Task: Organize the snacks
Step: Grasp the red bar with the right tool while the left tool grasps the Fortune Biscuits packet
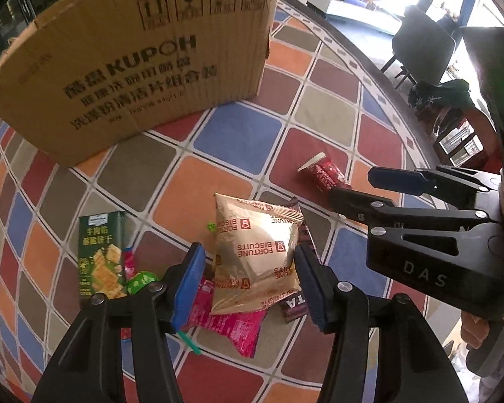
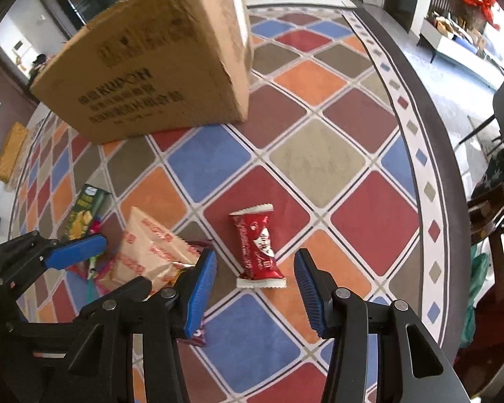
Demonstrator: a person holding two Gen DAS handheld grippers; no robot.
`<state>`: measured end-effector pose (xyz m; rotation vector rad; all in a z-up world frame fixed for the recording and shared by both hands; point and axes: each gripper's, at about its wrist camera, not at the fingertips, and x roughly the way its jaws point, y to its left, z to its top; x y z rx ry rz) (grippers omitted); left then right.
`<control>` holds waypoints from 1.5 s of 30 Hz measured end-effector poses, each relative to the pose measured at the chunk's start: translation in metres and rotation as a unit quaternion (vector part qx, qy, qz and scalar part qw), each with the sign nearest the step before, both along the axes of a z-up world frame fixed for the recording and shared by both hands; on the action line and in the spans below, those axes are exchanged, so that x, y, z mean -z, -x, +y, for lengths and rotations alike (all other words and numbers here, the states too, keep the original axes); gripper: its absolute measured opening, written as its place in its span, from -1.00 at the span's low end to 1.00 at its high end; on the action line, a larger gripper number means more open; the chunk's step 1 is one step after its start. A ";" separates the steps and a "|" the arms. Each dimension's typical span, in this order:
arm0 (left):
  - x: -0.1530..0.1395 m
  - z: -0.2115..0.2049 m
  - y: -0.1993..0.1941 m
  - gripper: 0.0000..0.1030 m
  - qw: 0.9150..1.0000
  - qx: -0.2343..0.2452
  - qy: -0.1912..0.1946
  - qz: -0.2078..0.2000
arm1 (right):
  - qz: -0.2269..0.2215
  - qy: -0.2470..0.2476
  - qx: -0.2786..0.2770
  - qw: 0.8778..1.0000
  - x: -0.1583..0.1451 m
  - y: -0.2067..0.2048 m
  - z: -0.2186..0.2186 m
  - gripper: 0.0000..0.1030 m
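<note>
Left claw (image 1: 250, 280) frames gold packet (image 1: 257, 262); right claw (image 2: 255, 288), red (image 2: 257, 245).

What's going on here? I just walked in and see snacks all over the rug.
A person holds a gripper in each hand over a patterned rug. The left gripper straddles a gold biscuit bag atop a snack pile, jaws open, not yet gripping. The right gripper hangs open over a lone red wrapper. A cardboard box stands behind; nothing is lifted yet.

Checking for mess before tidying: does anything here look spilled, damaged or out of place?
Nothing looks torn or spilled. The snacks lie loose on the rug: gold biscuit pack heaped over pink wrappers, red packet apart.
</note>
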<state>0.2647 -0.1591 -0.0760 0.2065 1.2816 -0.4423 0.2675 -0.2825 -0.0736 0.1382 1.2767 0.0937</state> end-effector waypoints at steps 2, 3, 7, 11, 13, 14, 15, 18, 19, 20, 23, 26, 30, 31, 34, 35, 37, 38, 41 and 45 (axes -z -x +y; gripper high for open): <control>0.004 -0.001 -0.002 0.06 1.000 -0.001 0.000 0.004 | 0.006 -0.003 0.001 1.000 0.005 -0.002 -0.001 -0.04; 0.005 -0.001 -0.003 0.05 1.000 -0.001 0.001 0.005 | 0.008 -0.003 0.002 1.000 0.007 -0.003 0.000 -0.04; 0.010 0.000 -0.006 0.05 1.000 -0.003 0.005 0.011 | 0.014 0.005 -0.001 1.000 0.013 -0.007 0.003 -0.04; 0.013 0.003 -0.008 -0.06 1.000 -0.006 0.017 0.019 | 0.020 0.007 -0.003 1.000 0.018 -0.011 0.006 -0.05; 0.014 0.003 -0.009 -0.11 1.000 -0.005 0.021 0.020 | 0.019 0.007 -0.004 1.000 0.019 -0.011 0.007 -0.05; 0.014 0.003 -0.008 -0.14 1.000 -0.003 0.023 0.019 | 0.018 0.007 -0.005 1.000 0.020 -0.012 0.008 -0.08; 0.013 0.003 -0.008 -0.17 1.000 -0.001 0.024 0.017 | 0.018 0.007 -0.005 1.000 0.020 -0.011 0.009 -0.18; 0.013 0.004 -0.008 -0.20 0.999 -0.002 0.033 0.018 | 0.023 0.006 -0.007 1.000 0.023 -0.010 0.012 -0.43; 0.012 0.005 -0.009 -0.20 0.999 -0.004 0.037 0.019 | 0.025 0.006 -0.008 1.000 0.025 -0.009 0.013 -0.43; 0.012 0.007 -0.009 -0.20 0.999 -0.006 0.040 0.018 | 0.022 0.011 -0.009 1.000 0.025 -0.008 0.015 -0.50; 0.009 0.010 -0.010 -0.20 0.999 -0.012 0.044 0.013 | 0.016 0.012 -0.009 1.000 0.024 -0.006 0.018 -0.52; 0.003 0.014 -0.012 -0.20 0.999 -0.017 0.047 0.008 | 0.011 0.008 -0.006 1.000 0.021 -0.003 0.022 -0.52; -0.008 0.021 -0.015 -0.20 0.998 -0.024 0.050 -0.006 | 0.001 0.003 -0.002 1.000 0.010 -0.002 0.025 -0.55; -0.012 0.023 -0.016 -0.20 0.998 -0.027 0.052 -0.009 | -0.003 0.004 -0.001 1.000 0.007 -0.002 0.026 -0.55; -0.019 0.028 -0.019 -0.20 0.998 -0.033 0.057 -0.016 | -0.011 0.005 -0.001 1.000 -0.001 0.001 0.025 -0.56; -0.022 0.029 -0.020 -0.20 0.998 -0.035 0.057 -0.020 | -0.013 0.005 -0.002 1.000 -0.004 0.002 0.025 -0.56; -0.028 0.033 -0.022 -0.20 0.997 -0.038 0.058 -0.026 | -0.014 0.005 -0.005 1.000 -0.008 0.001 0.025 -0.57; -0.030 0.035 -0.022 -0.20 0.997 -0.040 0.060 -0.027 | -0.015 0.004 -0.005 1.000 -0.008 0.000 0.025 -0.57; -0.034 0.038 -0.023 -0.20 0.997 -0.044 0.063 -0.031 | -0.019 -0.002 -0.006 1.000 -0.015 0.001 0.027 -0.57; -0.041 0.045 -0.026 -0.20 0.996 -0.052 0.069 -0.035 | -0.027 -0.006 -0.008 1.000 -0.023 -0.002 0.028 -0.57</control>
